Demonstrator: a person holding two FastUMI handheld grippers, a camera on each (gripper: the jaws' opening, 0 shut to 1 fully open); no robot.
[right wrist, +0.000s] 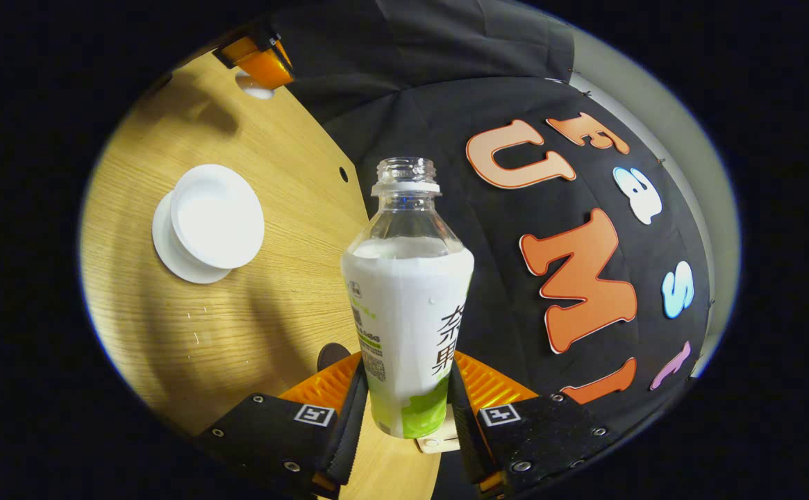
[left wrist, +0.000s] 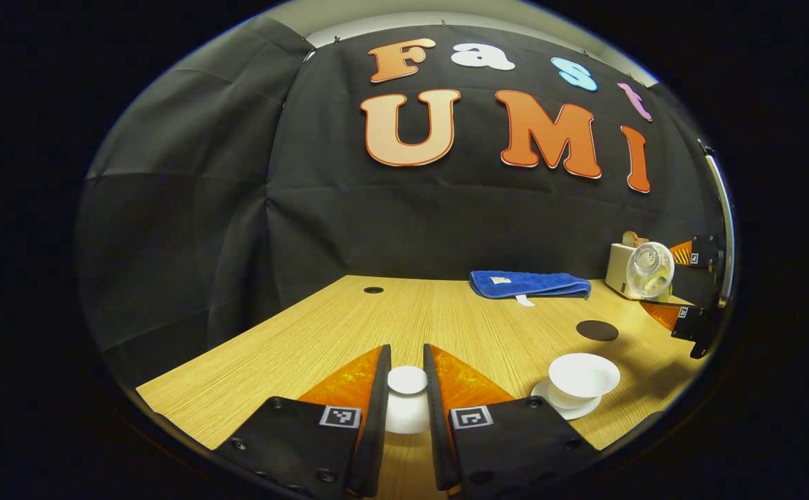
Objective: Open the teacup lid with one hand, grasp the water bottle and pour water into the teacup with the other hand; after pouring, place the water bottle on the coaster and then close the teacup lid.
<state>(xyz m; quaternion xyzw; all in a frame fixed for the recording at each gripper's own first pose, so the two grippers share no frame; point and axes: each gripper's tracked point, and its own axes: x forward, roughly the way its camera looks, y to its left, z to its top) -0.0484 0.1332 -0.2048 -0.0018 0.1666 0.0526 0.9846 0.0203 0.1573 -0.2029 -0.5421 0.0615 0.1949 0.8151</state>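
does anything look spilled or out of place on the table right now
A few small pale specks mark the table below the teacup; possibly water drops. Otherwise nothing stands out: the bottle is in the right tongs, tilted.

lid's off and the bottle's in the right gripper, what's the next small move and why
Probably carry the water bottle over the open teacup and tip further. The right gripper is shut on the uncapped bottle, already tilted but off to the cup's side, with water inside. The left gripper holds the lid clear, so the cup stands on its saucer ready.
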